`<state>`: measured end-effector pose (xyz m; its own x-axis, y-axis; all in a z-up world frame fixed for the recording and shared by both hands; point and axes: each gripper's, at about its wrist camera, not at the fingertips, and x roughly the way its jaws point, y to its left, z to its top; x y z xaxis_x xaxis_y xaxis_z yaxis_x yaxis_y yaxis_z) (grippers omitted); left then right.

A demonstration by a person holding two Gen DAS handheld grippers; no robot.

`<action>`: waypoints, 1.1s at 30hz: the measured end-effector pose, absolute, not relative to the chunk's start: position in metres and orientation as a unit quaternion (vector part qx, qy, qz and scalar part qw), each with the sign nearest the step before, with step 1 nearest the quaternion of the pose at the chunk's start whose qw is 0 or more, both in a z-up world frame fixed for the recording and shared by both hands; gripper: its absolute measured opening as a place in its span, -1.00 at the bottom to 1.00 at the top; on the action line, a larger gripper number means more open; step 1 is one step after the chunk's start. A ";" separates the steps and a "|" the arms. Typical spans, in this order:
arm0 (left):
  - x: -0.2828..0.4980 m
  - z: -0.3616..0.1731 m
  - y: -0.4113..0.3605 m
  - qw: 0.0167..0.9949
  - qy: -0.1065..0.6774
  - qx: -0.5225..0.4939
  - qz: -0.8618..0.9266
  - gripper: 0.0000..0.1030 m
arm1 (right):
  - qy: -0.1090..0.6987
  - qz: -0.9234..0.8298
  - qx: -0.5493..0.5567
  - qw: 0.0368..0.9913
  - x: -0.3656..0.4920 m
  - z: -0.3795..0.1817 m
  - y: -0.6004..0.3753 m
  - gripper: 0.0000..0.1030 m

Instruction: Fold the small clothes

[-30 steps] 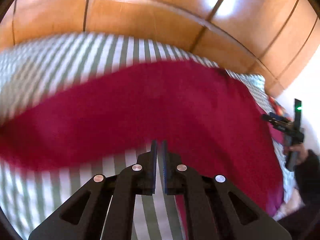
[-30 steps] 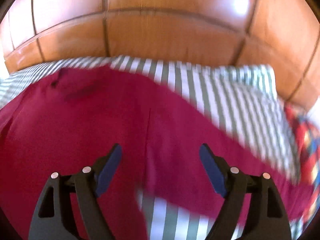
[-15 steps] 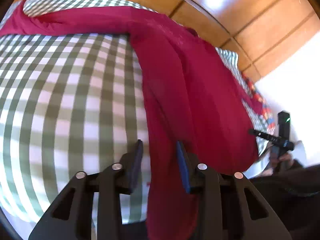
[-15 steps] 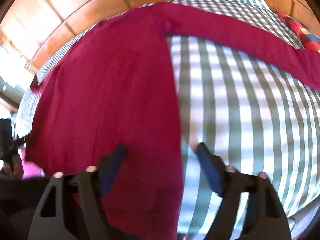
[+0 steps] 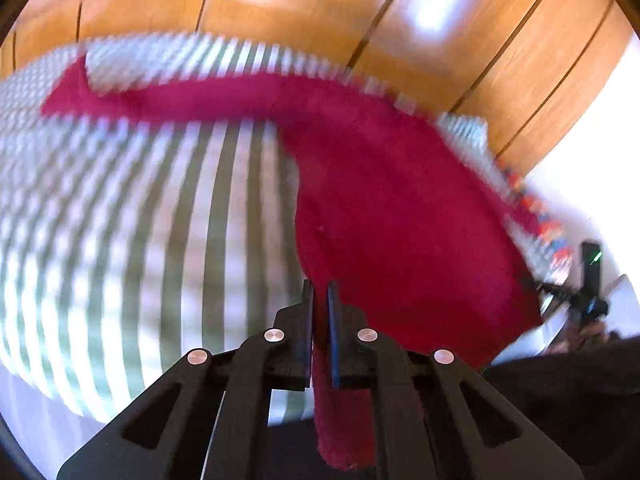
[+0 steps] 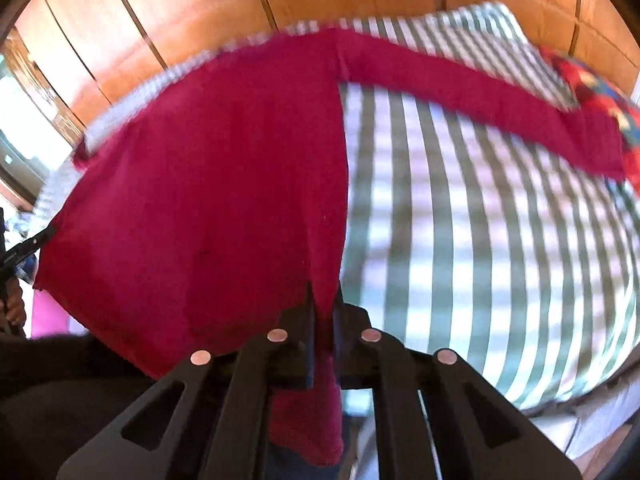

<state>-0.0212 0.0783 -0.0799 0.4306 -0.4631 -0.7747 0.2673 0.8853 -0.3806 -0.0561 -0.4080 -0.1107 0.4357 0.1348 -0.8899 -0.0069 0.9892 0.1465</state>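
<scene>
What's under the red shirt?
Under the red shirt lies a green-and-white checked bedsheet, showing beside it and past its far edge. Whatever is beneath the shirt's middle is covered. Each claw, left and right, pinches a near edge.

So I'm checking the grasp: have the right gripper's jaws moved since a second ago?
Yes: the right gripper just closed, pinching the red garment's edge over the checked bedcover.

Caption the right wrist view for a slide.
Right tongs shut on the near edge of a crimson garment spread over a green-and-white checked bedcover.
</scene>
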 end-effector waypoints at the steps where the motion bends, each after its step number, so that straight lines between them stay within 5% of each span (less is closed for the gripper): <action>1: -0.027 -0.098 0.075 0.827 0.513 -0.088 -0.212 -0.90 | 0.534 0.038 0.050 0.843 -0.059 -0.116 -0.407 -0.90; 7: -0.029 -0.099 0.090 0.818 0.515 -0.145 -0.213 -0.89 | 0.541 0.042 0.039 0.839 -0.051 -0.115 -0.402 -0.84; 11: -0.009 -0.063 0.100 0.849 0.457 -0.157 -0.213 -0.89 | 0.515 0.026 0.035 0.856 -0.043 -0.091 -0.403 0.02; 16: 0.035 -0.041 0.058 0.877 0.412 -0.121 -0.218 -0.89 | 0.467 0.032 0.032 0.883 -0.031 -0.071 -0.383 0.02; 21: 0.084 -0.068 0.007 0.871 0.446 -0.083 -0.188 -0.89 | 0.455 0.063 0.011 0.888 0.001 -0.079 -0.344 0.09; 30: 0.065 -0.110 0.051 0.879 0.468 -0.059 -0.067 -0.99 | 0.470 0.063 0.024 0.880 -0.012 -0.121 -0.367 0.10; 33: 0.062 -0.114 0.079 0.865 0.474 -0.144 -0.079 -0.99 | 0.463 0.062 0.024 0.884 -0.013 -0.123 -0.365 0.14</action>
